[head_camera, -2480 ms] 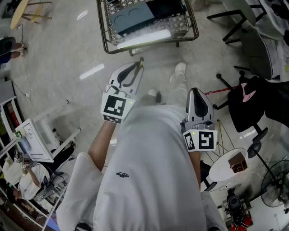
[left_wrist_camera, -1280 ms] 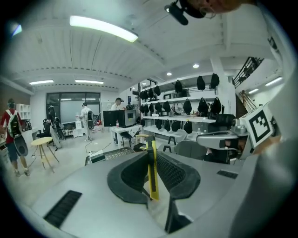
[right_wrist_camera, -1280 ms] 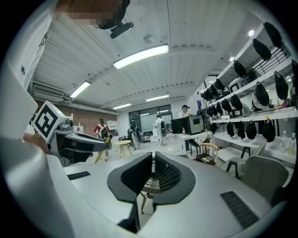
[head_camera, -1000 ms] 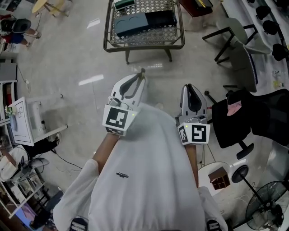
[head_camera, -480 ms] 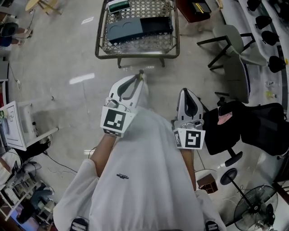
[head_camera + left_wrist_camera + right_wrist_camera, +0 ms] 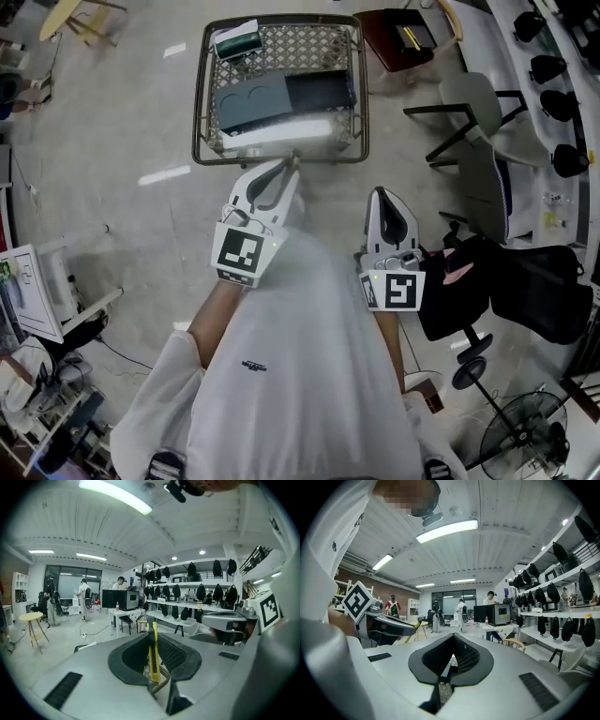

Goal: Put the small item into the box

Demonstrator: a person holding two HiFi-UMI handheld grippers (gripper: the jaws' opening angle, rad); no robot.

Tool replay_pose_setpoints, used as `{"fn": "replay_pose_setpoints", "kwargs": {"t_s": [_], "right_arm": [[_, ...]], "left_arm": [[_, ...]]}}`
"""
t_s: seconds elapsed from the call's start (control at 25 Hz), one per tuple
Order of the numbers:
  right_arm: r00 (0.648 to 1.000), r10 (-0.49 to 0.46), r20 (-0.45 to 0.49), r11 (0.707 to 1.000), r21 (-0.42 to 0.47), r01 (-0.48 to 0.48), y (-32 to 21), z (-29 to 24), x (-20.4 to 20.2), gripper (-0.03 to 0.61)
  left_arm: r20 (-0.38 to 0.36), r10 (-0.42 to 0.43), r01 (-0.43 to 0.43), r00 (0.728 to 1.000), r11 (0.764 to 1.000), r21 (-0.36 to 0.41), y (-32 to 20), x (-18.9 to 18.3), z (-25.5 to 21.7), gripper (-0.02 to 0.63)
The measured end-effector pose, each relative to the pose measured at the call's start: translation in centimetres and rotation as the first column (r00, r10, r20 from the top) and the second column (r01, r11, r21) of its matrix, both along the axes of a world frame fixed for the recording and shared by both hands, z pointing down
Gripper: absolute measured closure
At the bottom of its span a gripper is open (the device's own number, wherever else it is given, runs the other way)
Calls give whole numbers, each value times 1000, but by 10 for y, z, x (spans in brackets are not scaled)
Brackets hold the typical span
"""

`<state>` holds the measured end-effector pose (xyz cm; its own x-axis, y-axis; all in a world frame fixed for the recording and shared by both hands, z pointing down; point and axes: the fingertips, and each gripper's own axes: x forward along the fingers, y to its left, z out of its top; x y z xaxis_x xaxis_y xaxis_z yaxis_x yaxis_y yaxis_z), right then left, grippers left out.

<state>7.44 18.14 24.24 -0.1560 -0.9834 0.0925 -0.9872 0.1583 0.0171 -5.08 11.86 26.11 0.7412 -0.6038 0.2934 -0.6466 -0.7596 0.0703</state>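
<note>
- My left tool (image 6: 292, 161) is clamped on a thin yellow item (image 6: 153, 653), which stands on edge between the two jaws and runs along them up to the tips.
- In the left gripper view the left tool (image 6: 153, 626) points out level into the room, with the item pinched flat between its dark pads.
- My right tool (image 6: 380, 193) has its jaws together with nothing between them. The right gripper view shows the tips of the right tool (image 6: 452, 640) meeting.
- From the head view I hold both tools in front of my white shirt (image 6: 281, 375), left beside right and apart from each other, both above the floor (image 6: 122, 141).
- A wire-mesh bench (image 6: 199, 112) stands just beyond the tools, and the left tool's tip reaches its near edge.
- On the bench a grey-blue box (image 6: 251, 101) lies to the left, touching a black box (image 6: 321, 91) on its right.
- A green-and-white pack (image 6: 236, 40) sits in the far left corner of the bench.
- A black office chair (image 6: 469, 281) with dark cloth over it stands to the right of my right tool.
- A grey chair (image 6: 478, 131) stands farther off on the right.
</note>
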Motion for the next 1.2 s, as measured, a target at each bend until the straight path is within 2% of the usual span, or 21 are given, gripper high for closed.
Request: {"fn": "replay_pose_setpoints", "kwargs": {"t_s": [0.32,0.6,0.96,1.2], "right_arm": [[999,39,-22,999,18,-38,-100,-8,4,580],[998,61,-12,998,-10,-61,-152,-6,4,579],[997,73,-12,996,-42,-73,-173,4,4,580],[999,47,4,997,-66,-47,-178,12,8,580]], "left_arm": [[-21,38,-38,999,999,-6,-96,3,-1,558],[-37,64,-65,997,998,-13,-148,4,3,558],[-25,89,-90,996,996,-31,-169,9,13,558],[3,96,-96,995,995,-42,-171,21,18,558]]}}
